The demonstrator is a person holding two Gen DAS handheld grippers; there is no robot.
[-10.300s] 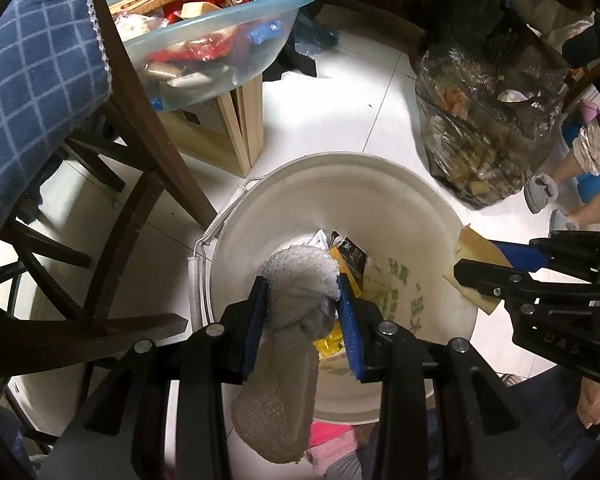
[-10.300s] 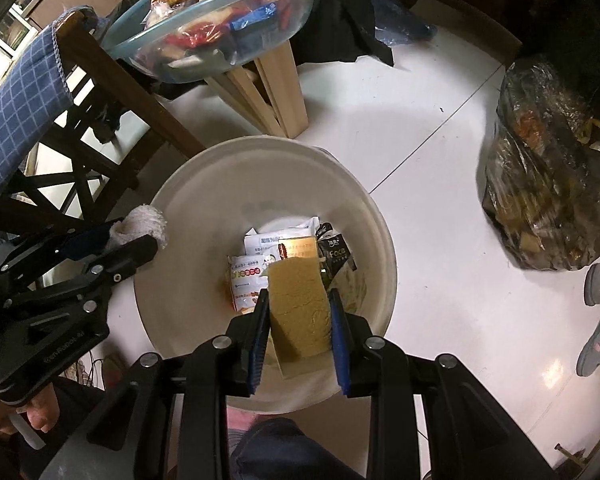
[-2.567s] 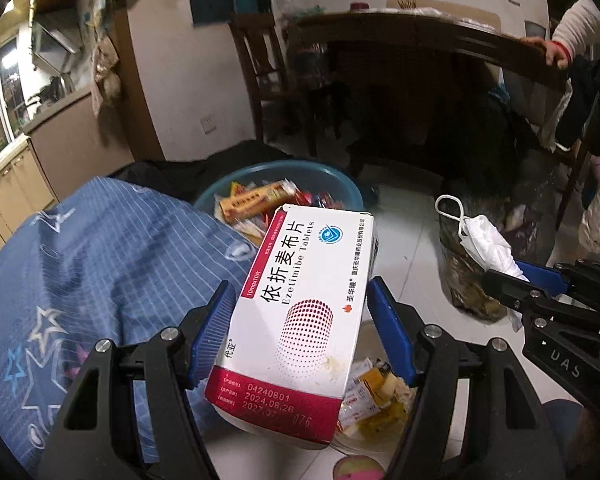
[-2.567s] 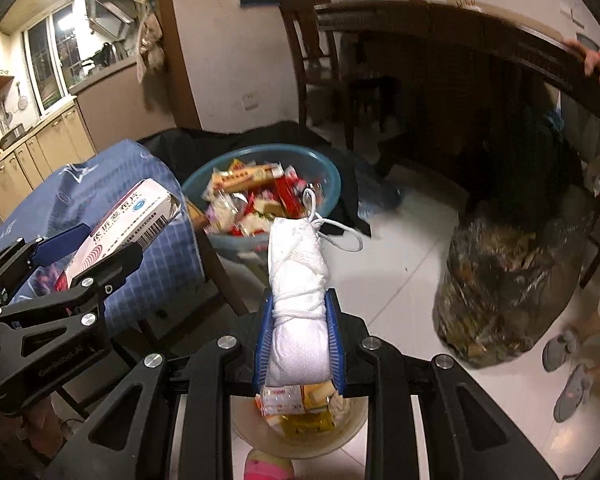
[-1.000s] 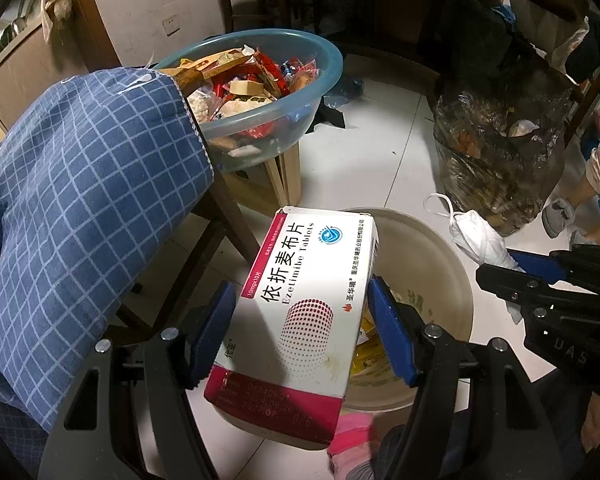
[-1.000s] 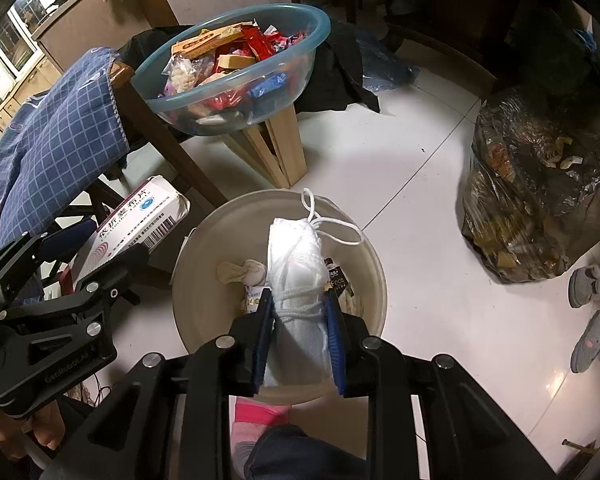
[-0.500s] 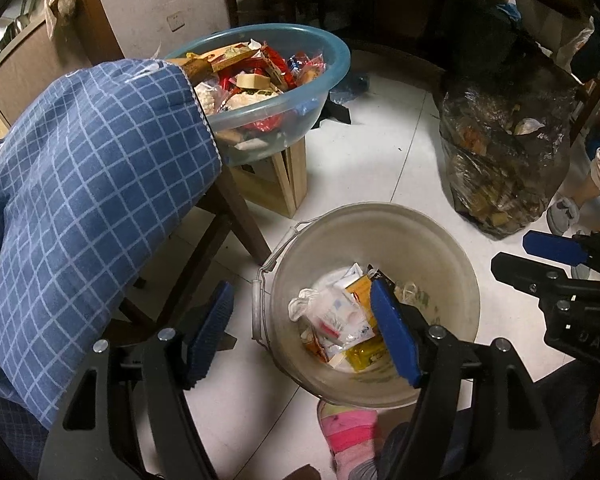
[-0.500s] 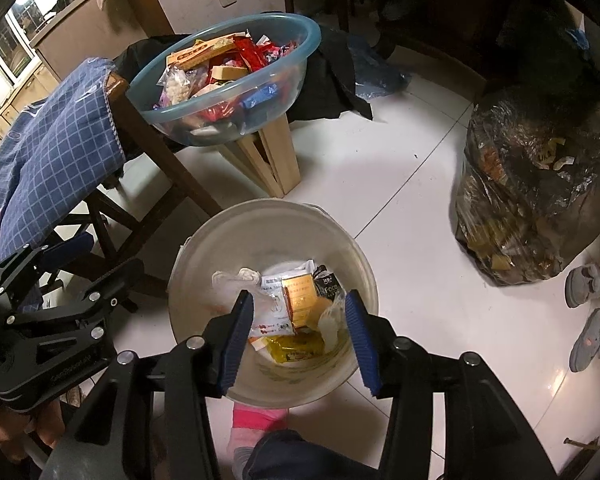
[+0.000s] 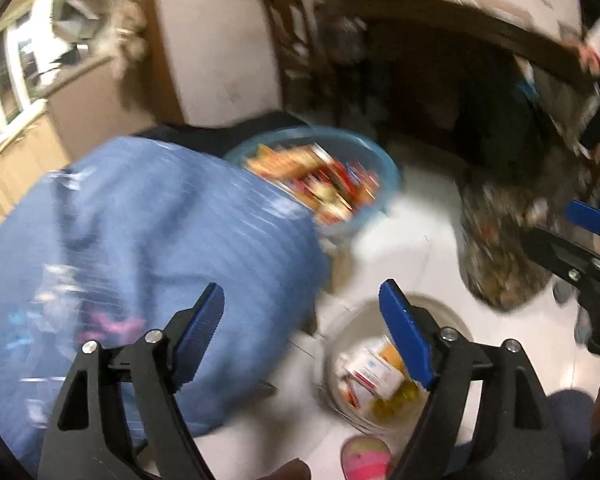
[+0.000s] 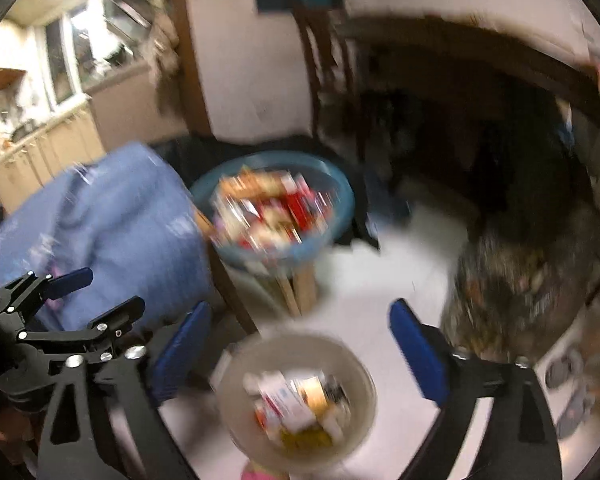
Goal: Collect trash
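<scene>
Both views are motion-blurred. A beige bucket (image 9: 340, 344) (image 10: 236, 360) stands on the white floor below me, with the white medicine box (image 9: 374, 372) (image 10: 284, 400) and other wrappers inside. My left gripper (image 9: 302, 312) is open and empty, high above the bucket and the blue cloth. My right gripper (image 10: 300, 328) is open and empty, high above the bucket. The left gripper also shows at the left of the right wrist view (image 10: 80, 292); the right gripper shows at the right edge of the left wrist view (image 9: 580, 236).
A blue checked cloth (image 9: 140, 240) (image 10: 112, 232) covers a chair on the left. A blue basin (image 9: 384, 172) (image 10: 336, 188) full of wrappers sits on a wooden stool. A dark trash bag (image 9: 500, 248) (image 10: 508, 288) stands at the right. A dark table (image 10: 480, 80) is behind.
Both grippers have opened and dropped the medicine box and the white mask into the bucket. Both have since swung upward and back, so the room and the blue cloth fill more of each view.
</scene>
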